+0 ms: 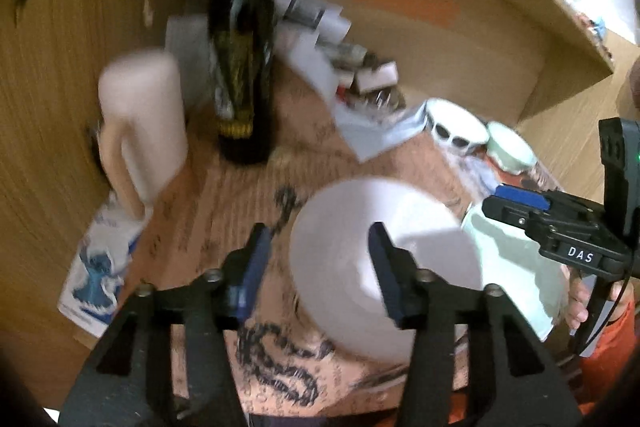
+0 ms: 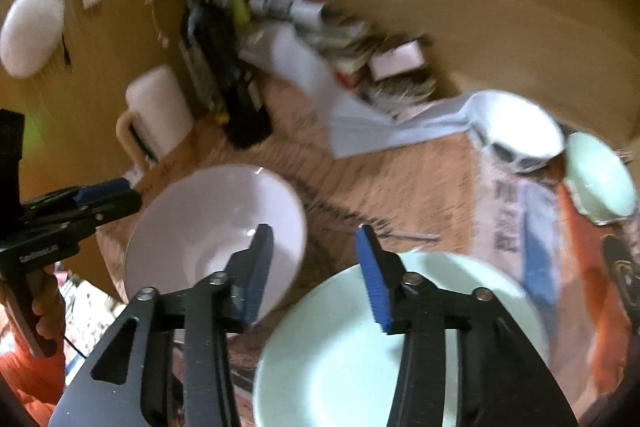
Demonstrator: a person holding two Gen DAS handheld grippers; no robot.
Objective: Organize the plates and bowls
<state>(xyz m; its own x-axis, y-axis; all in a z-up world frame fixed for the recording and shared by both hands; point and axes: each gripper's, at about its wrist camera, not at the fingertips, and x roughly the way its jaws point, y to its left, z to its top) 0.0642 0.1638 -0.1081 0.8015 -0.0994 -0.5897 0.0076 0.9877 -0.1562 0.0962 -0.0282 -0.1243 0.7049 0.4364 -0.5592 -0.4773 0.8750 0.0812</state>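
A white bowl [image 1: 360,243] sits on the patterned table; it also shows in the right wrist view [image 2: 208,223]. My left gripper [image 1: 318,239] is open, its right finger over the bowl, its left finger outside the rim. A pale green plate [image 2: 360,355] lies right of the bowl, seen edge-on in the left wrist view [image 1: 516,259]. My right gripper [image 2: 316,241] is open and empty above the gap between bowl and plate. A white patterned bowl [image 2: 520,135] and a small green bowl [image 2: 600,179] stand at the far right.
A dark bottle [image 1: 240,67] and a cream jug [image 1: 140,123] stand at the back left by the wooden wall. A pile of boxes and papers [image 1: 340,67] lies behind. A blue-and-white leaflet [image 1: 100,267] lies at the left edge.
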